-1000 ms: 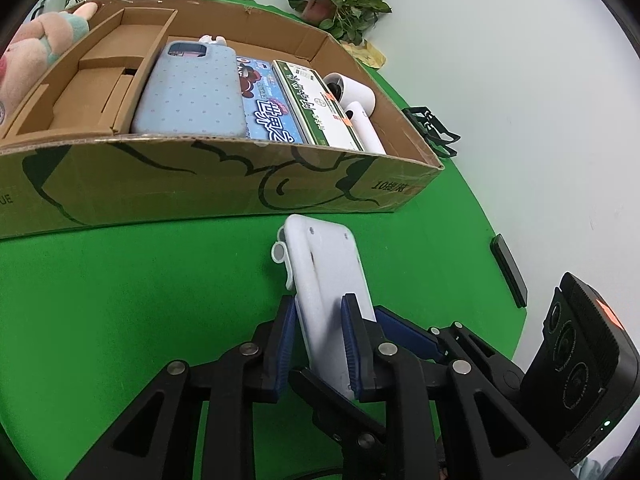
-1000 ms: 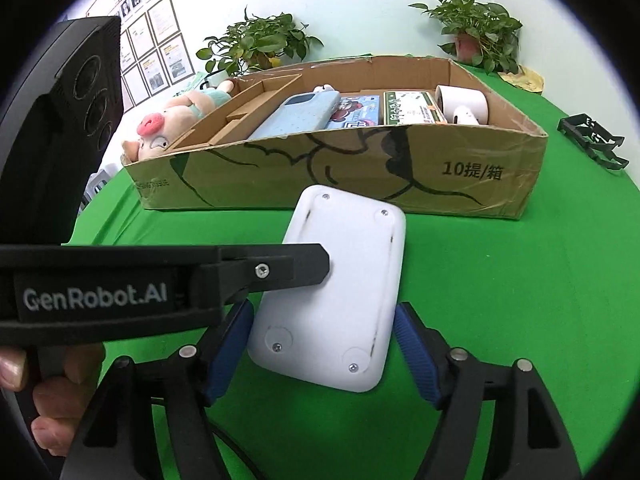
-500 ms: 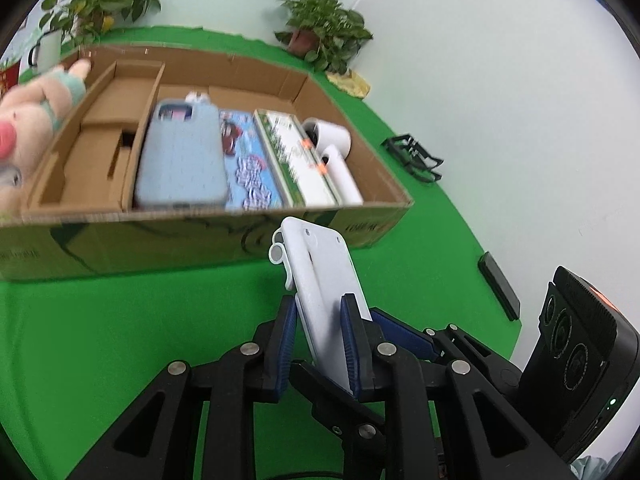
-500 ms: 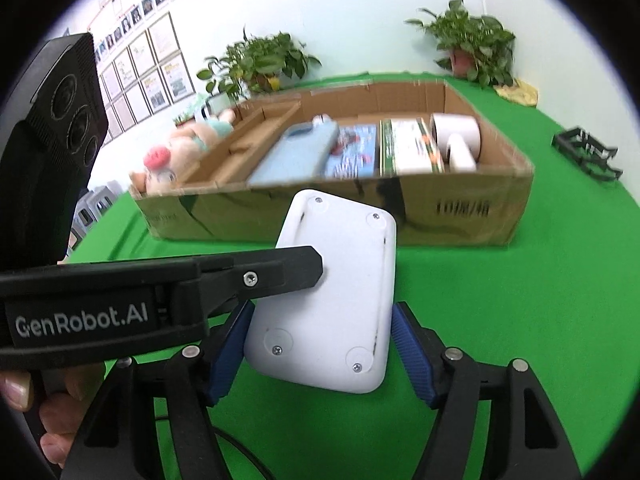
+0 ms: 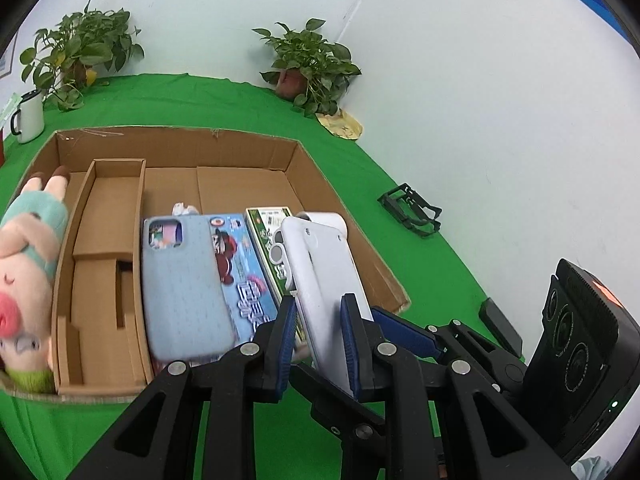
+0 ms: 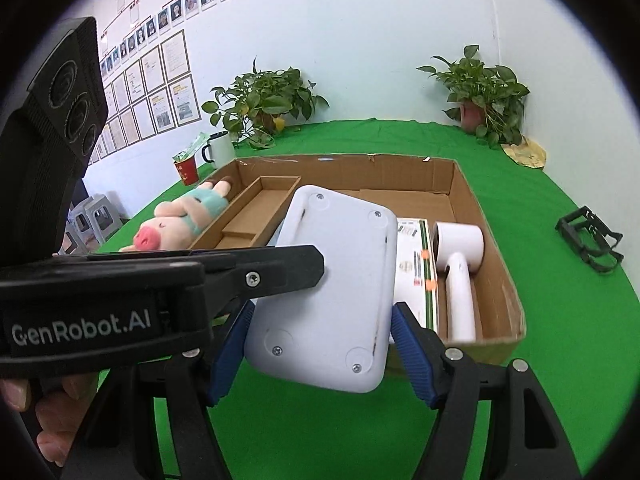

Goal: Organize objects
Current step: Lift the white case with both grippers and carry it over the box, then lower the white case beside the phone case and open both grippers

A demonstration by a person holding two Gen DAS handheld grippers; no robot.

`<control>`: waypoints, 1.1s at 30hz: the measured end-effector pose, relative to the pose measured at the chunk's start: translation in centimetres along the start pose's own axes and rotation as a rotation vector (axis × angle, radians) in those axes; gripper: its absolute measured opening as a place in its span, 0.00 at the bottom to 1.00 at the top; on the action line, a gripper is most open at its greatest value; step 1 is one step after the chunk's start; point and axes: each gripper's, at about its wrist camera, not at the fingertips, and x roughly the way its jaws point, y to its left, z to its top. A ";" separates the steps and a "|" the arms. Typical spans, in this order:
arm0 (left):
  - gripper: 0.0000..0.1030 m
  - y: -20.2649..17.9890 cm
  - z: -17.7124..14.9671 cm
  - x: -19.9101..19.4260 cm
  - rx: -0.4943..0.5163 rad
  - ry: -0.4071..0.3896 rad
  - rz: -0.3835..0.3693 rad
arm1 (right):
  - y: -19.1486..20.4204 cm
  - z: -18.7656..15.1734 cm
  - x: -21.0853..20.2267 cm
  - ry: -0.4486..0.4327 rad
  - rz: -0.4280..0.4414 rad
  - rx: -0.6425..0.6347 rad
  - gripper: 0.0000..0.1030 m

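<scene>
White plastic fills both views: the white device (image 5: pixel 328 280), a flat rounded slab with screws in its back, is held above the near edge of the cardboard box (image 5: pixel 224 148). The left gripper (image 5: pixel 318 344) has its blue fingers (image 5: pixel 285 344) clamped on the slab's thin edges. The right gripper (image 6: pixel 320 356) brackets its wide sides, though contact is hard to judge. The device hides part of the green carton (image 6: pixel 416 264) beside the hair dryer (image 6: pixel 460 272). The blue phone case (image 5: pixel 180 284) looks blurred.

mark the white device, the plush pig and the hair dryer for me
white device (image 6: pixel 332 280), right wrist view, flat back panel
plush pig (image 5: pixel 24 276), left wrist view, face
hair dryer (image 6: pixel 460 256), right wrist view, where head meets handle
</scene>
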 end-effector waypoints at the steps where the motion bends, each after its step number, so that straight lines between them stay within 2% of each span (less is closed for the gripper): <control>1: 0.19 0.4 0.6 0.4 -0.011 0.006 -0.006 | -0.2 0.4 0.4 0.006 0.003 0.002 0.67; 6: 0.19 2.4 3.4 3.5 -0.068 0.035 -0.009 | -1.3 2.7 3.5 0.066 -0.020 -0.014 0.67; 10: 0.19 4.7 4.0 6.3 -0.146 0.083 -0.032 | -2.1 3.6 6.3 0.140 -0.021 -0.024 0.67; 15: 0.19 7.7 3.7 9.8 -0.216 0.169 -0.059 | -3.0 3.0 9.6 0.256 -0.022 0.002 0.67; 20: 0.19 8.9 3.4 10.5 -0.244 0.191 -0.085 | -2.4 2.3 10.5 0.278 -0.061 -0.027 0.67; 23: 0.20 9.0 3.5 10.2 -0.235 0.185 -0.067 | -2.4 2.3 10.5 0.285 -0.038 -0.008 0.68; 25: 0.25 9.0 3.5 9.8 -0.225 0.190 -0.054 | -2.2 2.3 10.6 0.290 -0.018 0.001 0.69; 27: 0.43 8.7 3.6 9.2 -0.213 0.181 -0.035 | -2.0 2.2 10.6 0.296 -0.003 0.001 0.69; 29: 0.55 8.3 3.6 7.9 -0.189 0.131 -0.007 | -1.9 2.1 10.0 0.271 -0.009 -0.010 0.69; 30: 0.63 8.0 3.6 6.9 -0.168 0.092 0.020 | -2.0 2.2 9.5 0.246 -0.028 -0.014 0.72; 33: 0.76 7.1 3.2 3.5 -0.099 -0.034 0.111 | -2.5 2.3 7.3 0.153 -0.025 0.001 0.88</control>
